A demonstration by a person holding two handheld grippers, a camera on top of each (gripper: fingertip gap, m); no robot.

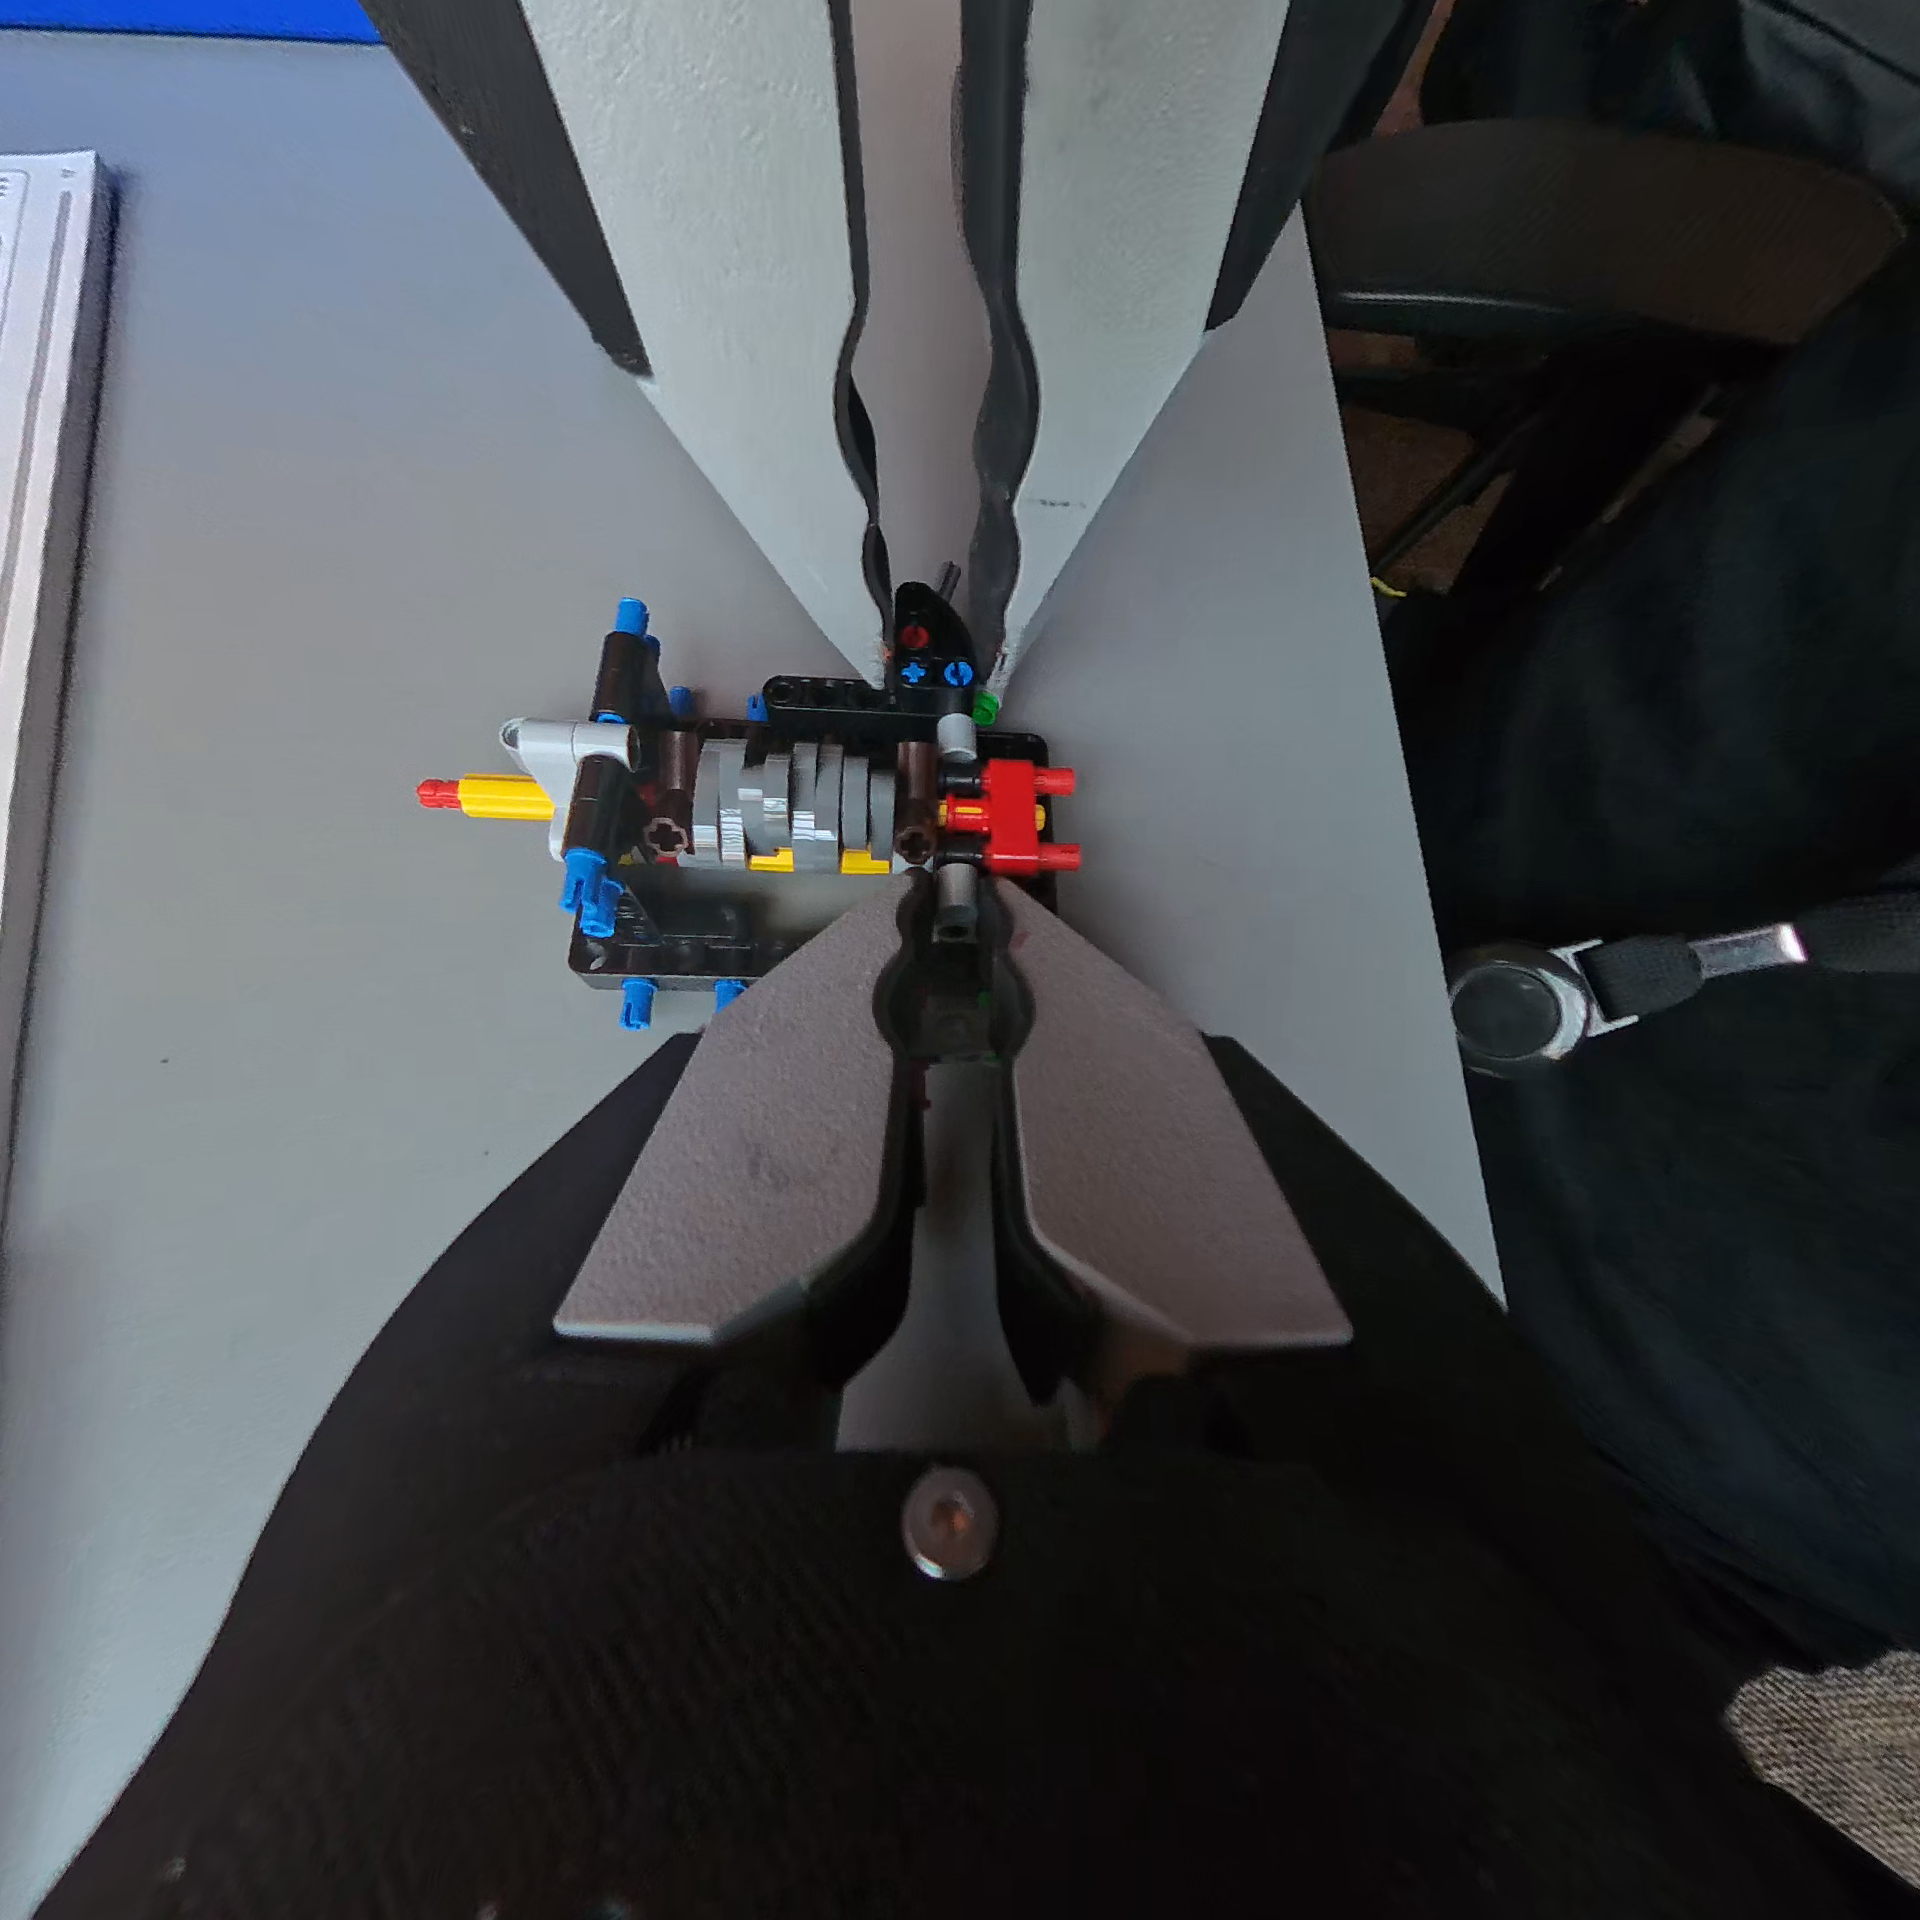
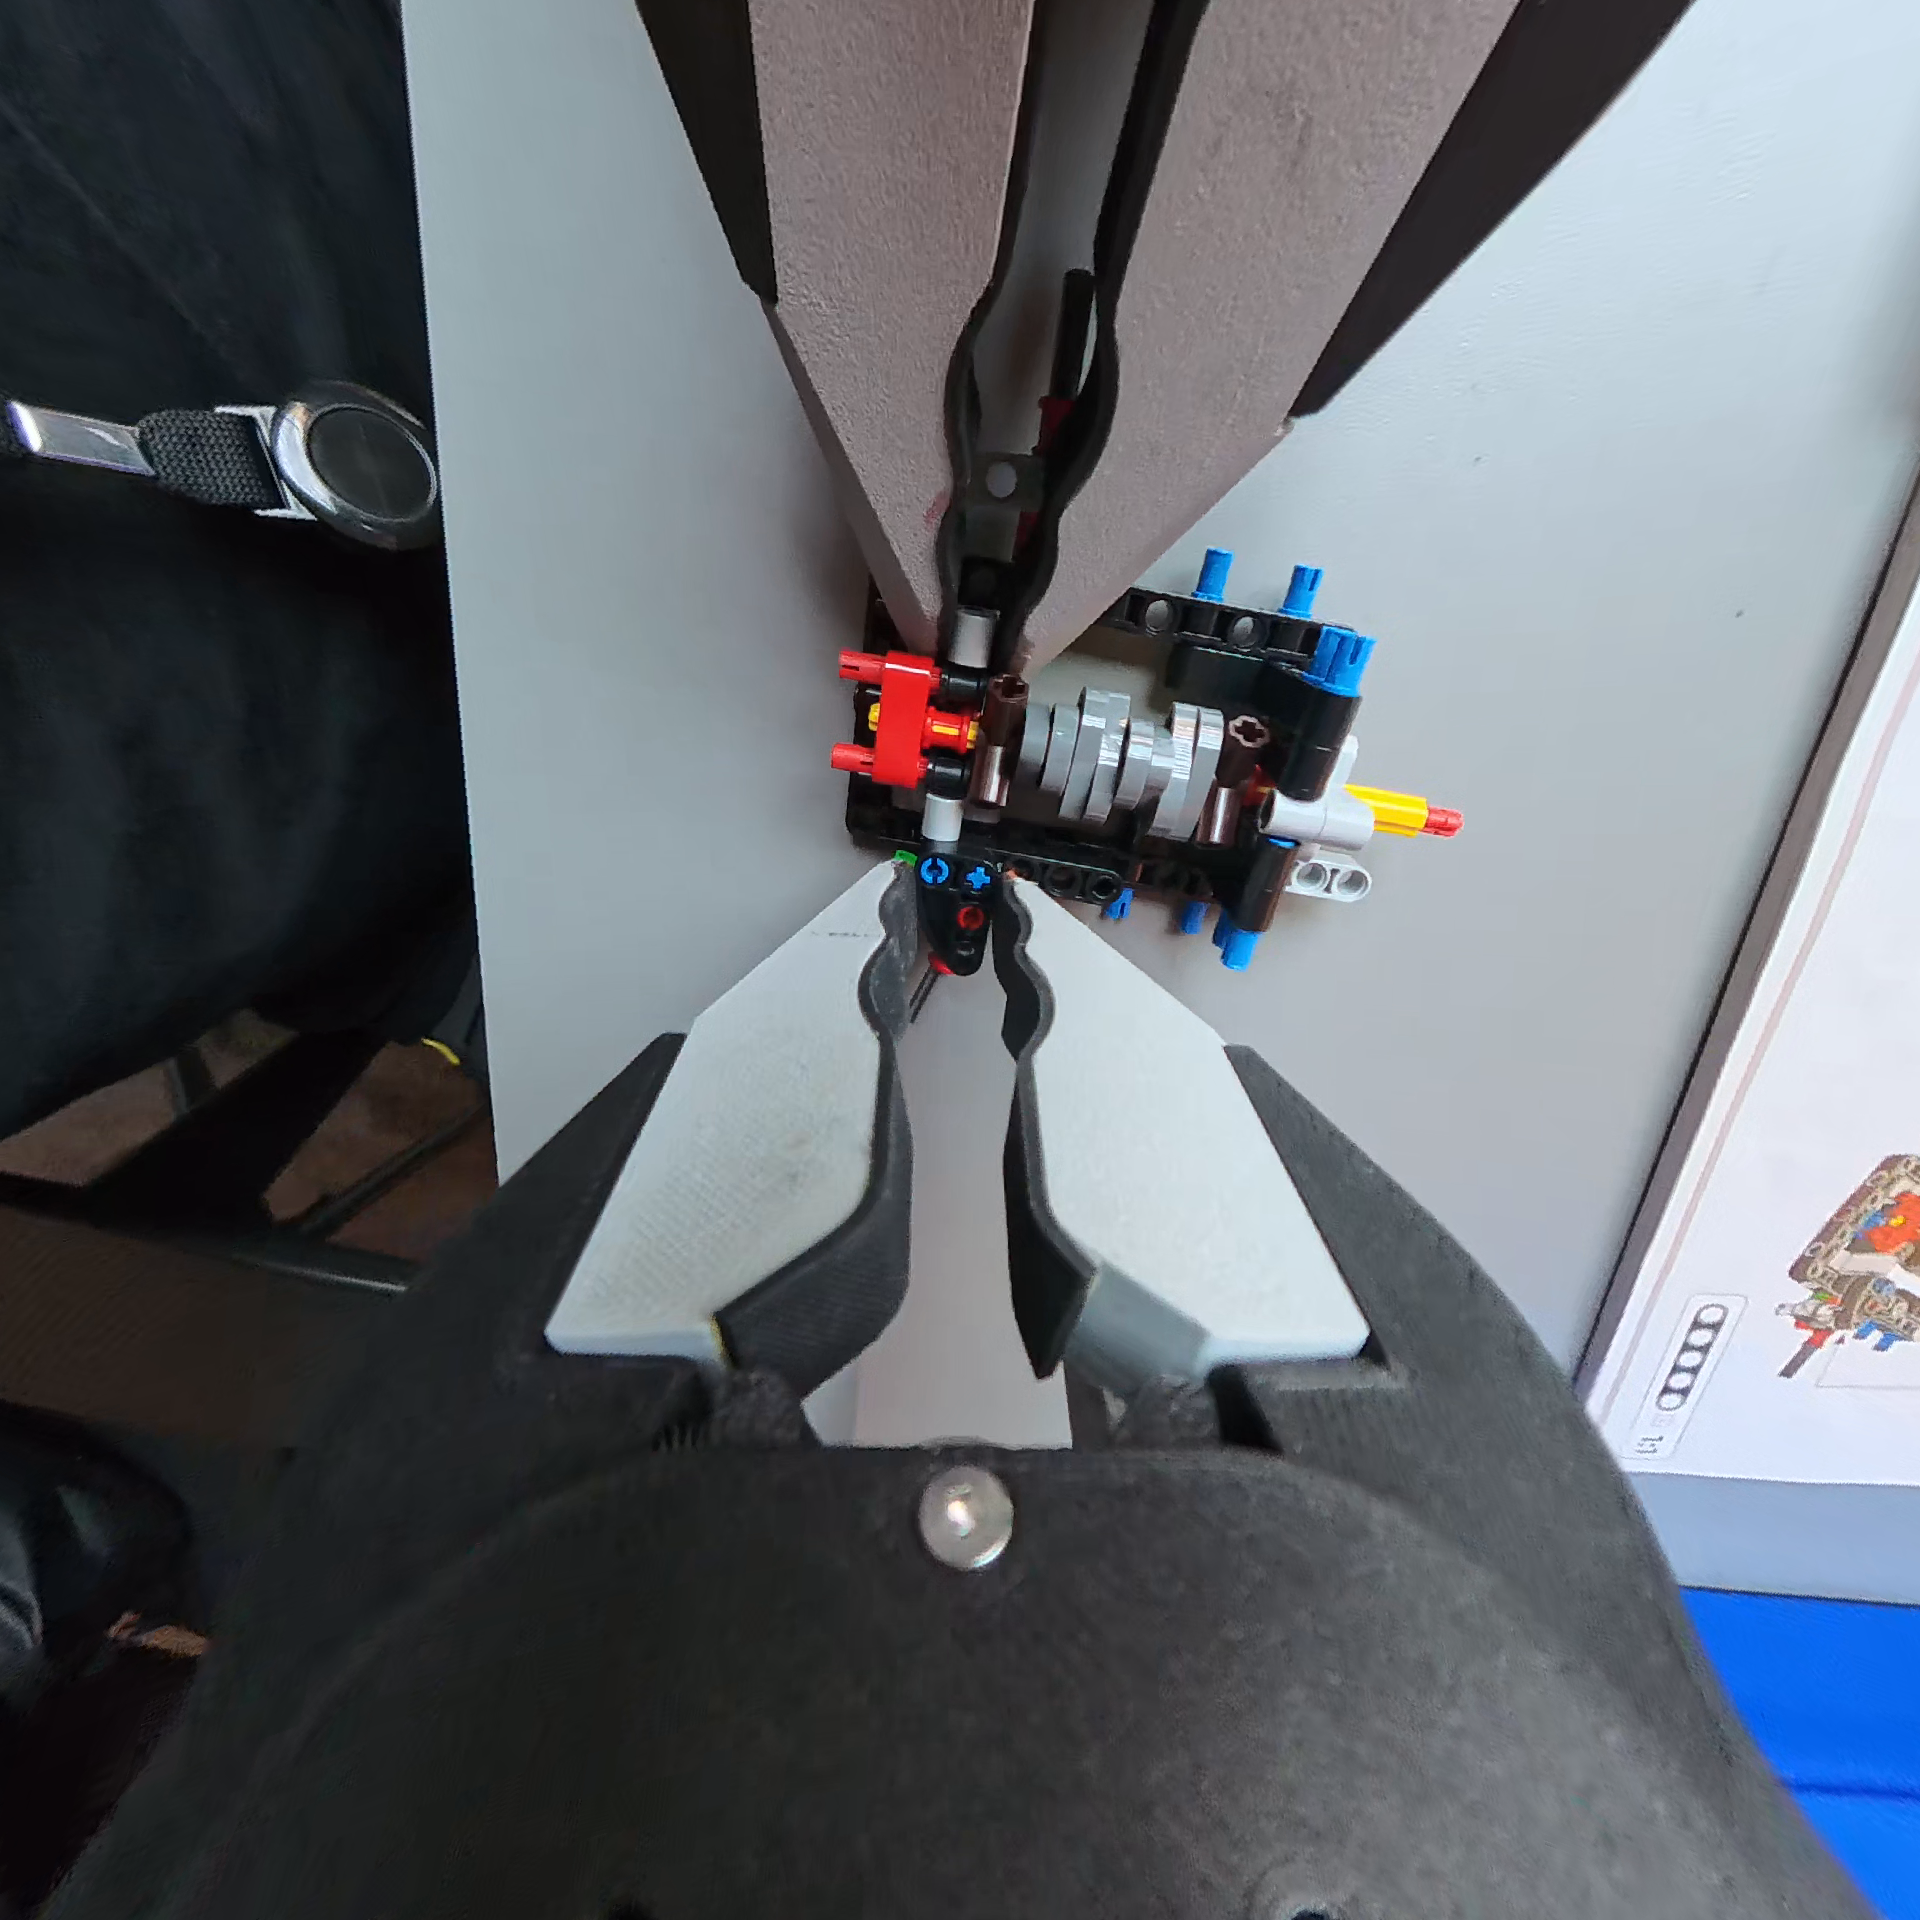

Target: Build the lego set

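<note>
Here the left gripper (image 1: 951, 925) and the right gripper (image 2: 951, 914) met tip to tip from opposite sides of the lego model (image 1: 790, 810) on the grey table (image 1: 260, 727). The left was clamped on a grey-and-black rod (image 1: 954, 904) at the model's red-block (image 1: 1013, 816) end; the right was clamped on a black curved piece (image 2: 958, 920). The model's long axis ran crosswise to both grippers, its yellow pin (image 1: 504, 798) pointing toward the instruction booklet (image 2: 1787, 1143).

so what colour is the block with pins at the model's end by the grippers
Red block, clearest in the right wrist view.
</note>
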